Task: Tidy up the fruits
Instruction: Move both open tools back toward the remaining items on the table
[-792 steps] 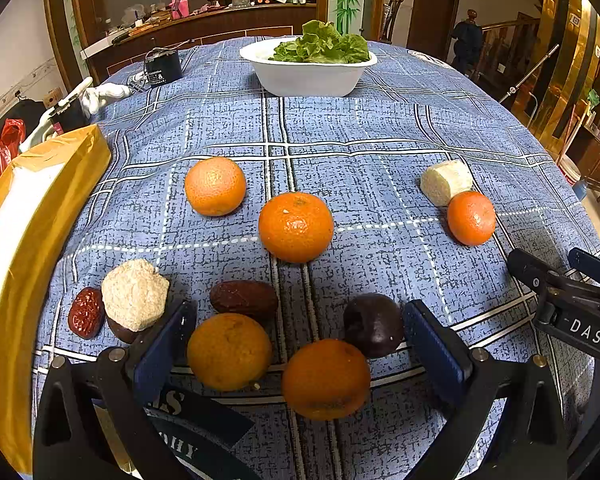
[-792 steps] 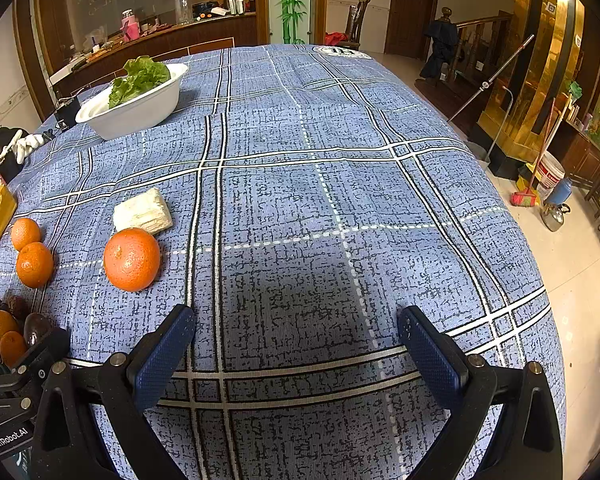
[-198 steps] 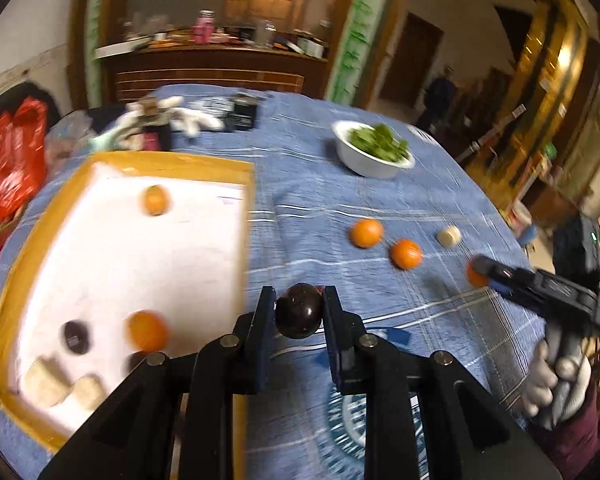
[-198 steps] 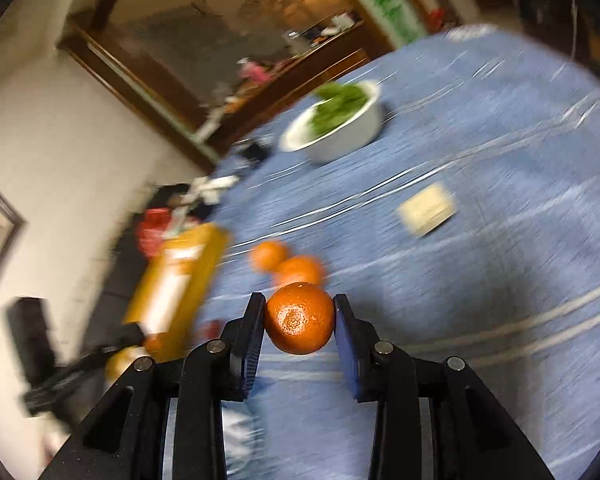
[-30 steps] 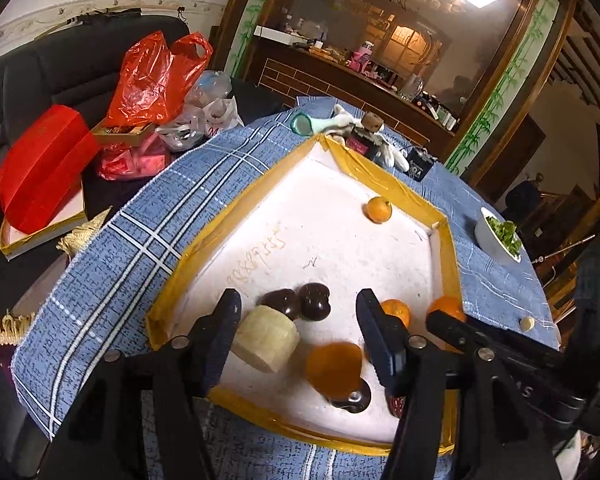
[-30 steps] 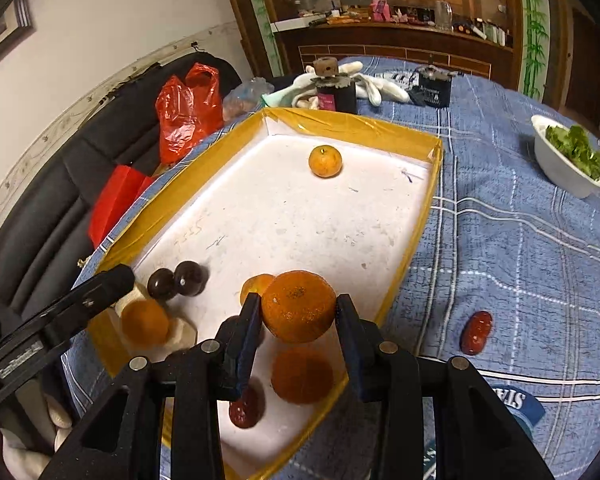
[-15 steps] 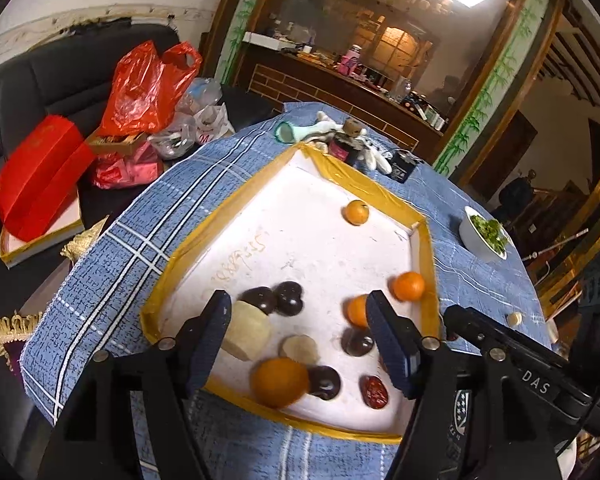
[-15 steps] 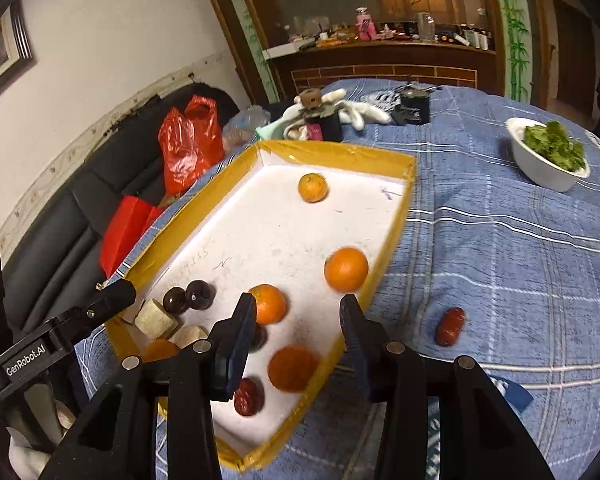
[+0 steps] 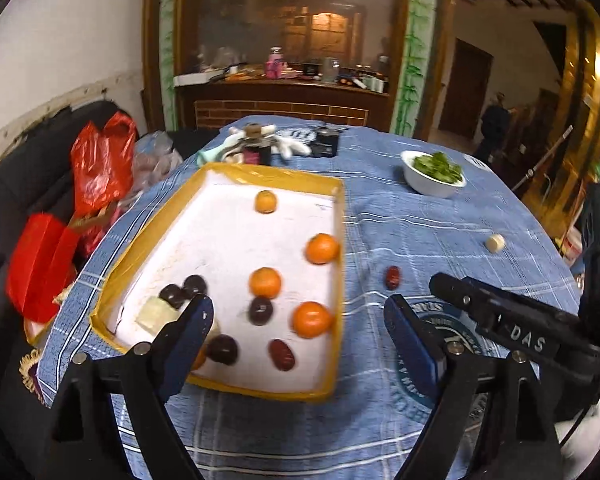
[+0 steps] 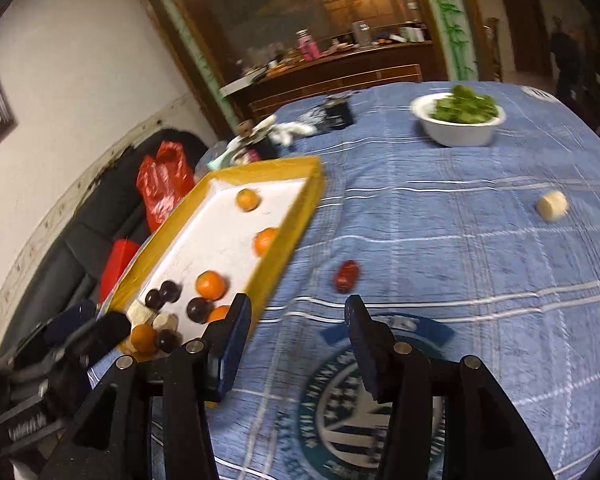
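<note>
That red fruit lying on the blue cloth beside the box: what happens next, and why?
Probably the right gripper, open and empty, moves forward to close on the red date. It lies just ahead of the fingers, outside the yellow-edged tray.

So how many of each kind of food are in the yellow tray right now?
Oranges: 5
Dark round fruits: 4
Pale chunks: 2
Red date: 1
Total in the tray: 12

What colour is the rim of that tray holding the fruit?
Yellow, around a white floor; the tray shows best in the left wrist view.
</note>
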`<state>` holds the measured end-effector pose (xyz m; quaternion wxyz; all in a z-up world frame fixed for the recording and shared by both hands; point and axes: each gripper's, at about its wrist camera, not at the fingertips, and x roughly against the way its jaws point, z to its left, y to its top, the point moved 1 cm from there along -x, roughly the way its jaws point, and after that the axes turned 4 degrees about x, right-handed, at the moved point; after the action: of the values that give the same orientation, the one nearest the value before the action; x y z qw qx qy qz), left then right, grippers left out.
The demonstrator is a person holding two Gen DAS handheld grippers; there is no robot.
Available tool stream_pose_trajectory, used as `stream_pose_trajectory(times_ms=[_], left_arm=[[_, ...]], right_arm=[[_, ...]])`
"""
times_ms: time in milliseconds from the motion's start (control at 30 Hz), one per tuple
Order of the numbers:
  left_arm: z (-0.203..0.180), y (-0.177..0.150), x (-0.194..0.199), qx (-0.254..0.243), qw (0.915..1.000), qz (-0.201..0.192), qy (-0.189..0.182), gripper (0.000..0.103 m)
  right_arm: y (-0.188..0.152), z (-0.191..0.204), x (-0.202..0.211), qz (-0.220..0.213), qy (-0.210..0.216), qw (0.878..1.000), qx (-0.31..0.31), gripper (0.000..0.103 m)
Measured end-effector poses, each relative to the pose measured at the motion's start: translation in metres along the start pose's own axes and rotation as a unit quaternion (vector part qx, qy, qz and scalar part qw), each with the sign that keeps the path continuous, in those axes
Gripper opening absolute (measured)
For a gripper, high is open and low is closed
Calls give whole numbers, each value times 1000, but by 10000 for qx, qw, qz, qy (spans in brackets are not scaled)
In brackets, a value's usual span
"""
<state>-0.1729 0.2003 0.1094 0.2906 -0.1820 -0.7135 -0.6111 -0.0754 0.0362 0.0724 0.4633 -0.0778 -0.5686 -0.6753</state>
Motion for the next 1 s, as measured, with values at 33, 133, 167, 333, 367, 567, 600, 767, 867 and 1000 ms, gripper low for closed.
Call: stream_pose_trajectory(times_ms=[33, 133, 167, 333, 367, 567, 600, 767, 867, 1000], left_arm=[[-5, 0, 2, -63, 10000, -17, 24, 87], [-19, -1, 6, -243, 9996, -77, 133, 87], [-22, -1, 7, -283, 9995, -80, 152, 87], [-35, -3, 7, -396, 9991, -15, 179, 87], [-38, -4, 7, -418, 9989, 1, 189, 87], [-51, -7, 6, -516, 9985, 75, 190, 87], [-53, -7, 5, -534, 9984, 91, 185, 87], [-61, -9, 1, -614, 9979, 166, 137, 87], [-63, -9, -1, -622, 9978, 200, 127, 87], [-65, -10, -4, -622, 9977, 248, 116, 87]], right_arm=[[-1, -7, 5, -45, -29, 10000, -73, 55], [-4, -25, 16, -160, -97, 9994, -295, 58], [-6, -30, 19, -177, -95, 9991, -363, 58], [-11, -47, 26, -197, -62, 9981, -580, 58], [-12, -49, 27, -202, -48, 9980, -596, 58], [-16, -56, 35, -273, -2, 9976, -637, 58], [-15, -58, 36, -287, 3, 9974, -660, 58], [-19, -67, 39, -303, 4, 9966, -766, 59], [-20, -70, 38, -287, 10, 9964, -795, 59], [-21, -72, 36, -253, 27, 9965, -792, 59]])
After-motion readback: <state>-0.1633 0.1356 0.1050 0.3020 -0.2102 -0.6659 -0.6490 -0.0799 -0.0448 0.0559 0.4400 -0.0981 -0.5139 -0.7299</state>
